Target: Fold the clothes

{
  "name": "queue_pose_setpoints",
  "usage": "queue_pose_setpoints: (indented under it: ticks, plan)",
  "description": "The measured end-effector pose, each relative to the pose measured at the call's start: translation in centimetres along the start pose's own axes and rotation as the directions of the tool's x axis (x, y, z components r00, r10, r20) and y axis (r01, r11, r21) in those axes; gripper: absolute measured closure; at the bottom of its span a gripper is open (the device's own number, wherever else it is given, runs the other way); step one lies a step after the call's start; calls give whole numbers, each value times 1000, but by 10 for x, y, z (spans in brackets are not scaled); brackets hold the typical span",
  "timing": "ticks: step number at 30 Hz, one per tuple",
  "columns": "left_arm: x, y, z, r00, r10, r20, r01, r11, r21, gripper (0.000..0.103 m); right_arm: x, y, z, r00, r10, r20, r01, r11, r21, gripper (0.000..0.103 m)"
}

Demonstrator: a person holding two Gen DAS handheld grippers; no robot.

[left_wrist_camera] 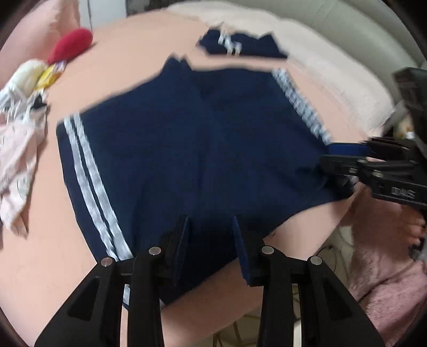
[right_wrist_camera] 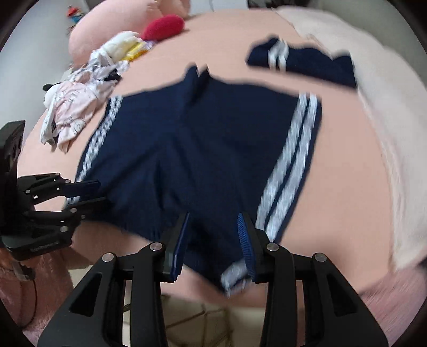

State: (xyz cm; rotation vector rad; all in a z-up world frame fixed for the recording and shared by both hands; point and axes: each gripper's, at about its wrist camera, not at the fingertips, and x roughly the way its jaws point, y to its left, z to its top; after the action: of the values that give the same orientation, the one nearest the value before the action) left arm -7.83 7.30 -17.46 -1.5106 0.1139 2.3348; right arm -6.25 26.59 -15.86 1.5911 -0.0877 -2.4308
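Observation:
Navy shorts (left_wrist_camera: 202, 149) with white side stripes lie spread on the pink bed, their near edge at the mattress edge. My left gripper (left_wrist_camera: 210, 235) is shut on that near edge, next to the left stripe, with dark cloth filling the gap between its fingers. It also shows from the side as the left gripper (right_wrist_camera: 85, 193), pinching the striped corner. My right gripper (right_wrist_camera: 214, 232) is shut on the navy shorts (right_wrist_camera: 208, 149) beside the right stripe, and a bunched hem hangs below it. In the left wrist view the right gripper (left_wrist_camera: 339, 157) clamps the shorts' right corner.
A second navy striped garment (right_wrist_camera: 304, 62) lies farther back by a pale blanket (right_wrist_camera: 387, 133). A pile of pink and white clothes (right_wrist_camera: 72, 112), a red plush (right_wrist_camera: 162, 26) and a pink pillow (right_wrist_camera: 112, 24) sit at the left. A fluffy pink rug (left_wrist_camera: 387, 280) covers the floor below.

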Motion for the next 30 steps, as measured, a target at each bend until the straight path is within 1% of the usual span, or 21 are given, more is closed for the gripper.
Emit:
queue_pose_setpoints:
  ticks: [1,3,4,5,7,9,10,13,14,16,20,21,22,23,24,25,26,28,29,30]
  plan:
    - [4,-3,-3,1000,15,-8,-15,1000,0,67,-1,-5,-6,1000,2,11,-2,1000,21,66]
    - [5,2,-8,999,33,-2,-33,999,-27,66,-7,-15,-12,999,4,41,-6,998,56,66]
    - [4,6,-10,999,41,3,-41,998,-42,64,-13,-21,-14,997,27,72,-33,996,80,66]
    - [6,7,-10,999,44,9,-43,998,-48,64,-20,-27,-15,993,51,102,-61,993,99,66]
    - [11,5,-9,999,43,23,-42,998,-48,63,-24,-32,-18,993,38,110,-49,994,99,66]
    - [16,4,-7,998,43,37,-41,998,-48,62,-7,-27,-21,998,-59,19,58,997,54,66]
    - [17,2,-6,998,50,36,-48,998,-49,62,3,-26,-24,994,-104,-36,106,994,35,66]
    - [17,9,-6,998,49,40,-46,995,-92,61,-6,-23,-28,993,-122,-7,122,992,22,66]
    - [14,10,-9,998,44,51,-38,994,-106,61,-11,-23,-29,992,-128,17,127,992,17,66]
    - [7,12,-15,997,35,73,-26,992,-125,61,-9,-18,-30,993,-110,31,110,994,0,66]
    - [-2,10,-15,994,8,108,6,991,-134,60,-5,-7,-33,996,-74,57,76,996,-36,66]
    - [-1,11,-16,995,19,94,-6,991,-135,60,-3,-4,-33,996,-70,60,72,996,-45,66]
    - [3,14,-17,997,52,64,-42,989,-140,60,7,-2,-33,994,-104,30,106,993,-59,66]
    - [4,19,-20,996,67,51,-58,986,-157,59,9,-1,-34,992,-119,30,120,990,-69,66]
    - [3,24,-23,996,70,49,-60,982,-180,59,6,-2,-35,990,-138,35,140,988,-72,62]
    - [-1,32,-25,997,51,57,-37,976,-216,58,3,-3,-35,987,-156,40,158,985,-71,59]
    - [-7,40,-27,997,33,76,-13,968,-250,59,0,-10,-36,986,-162,43,164,985,-46,56]
    - [-21,50,-30,991,14,130,24,957,-288,60,-7,-22,-39,983,-175,50,175,985,6,56]
    - [-27,56,-31,988,-5,155,54,948,-313,60,-11,-28,-40,983,-178,54,176,984,32,56]
    - [-32,62,-33,984,-30,173,89,934,-345,60,-16,-31,-39,987,-143,74,140,989,52,56]
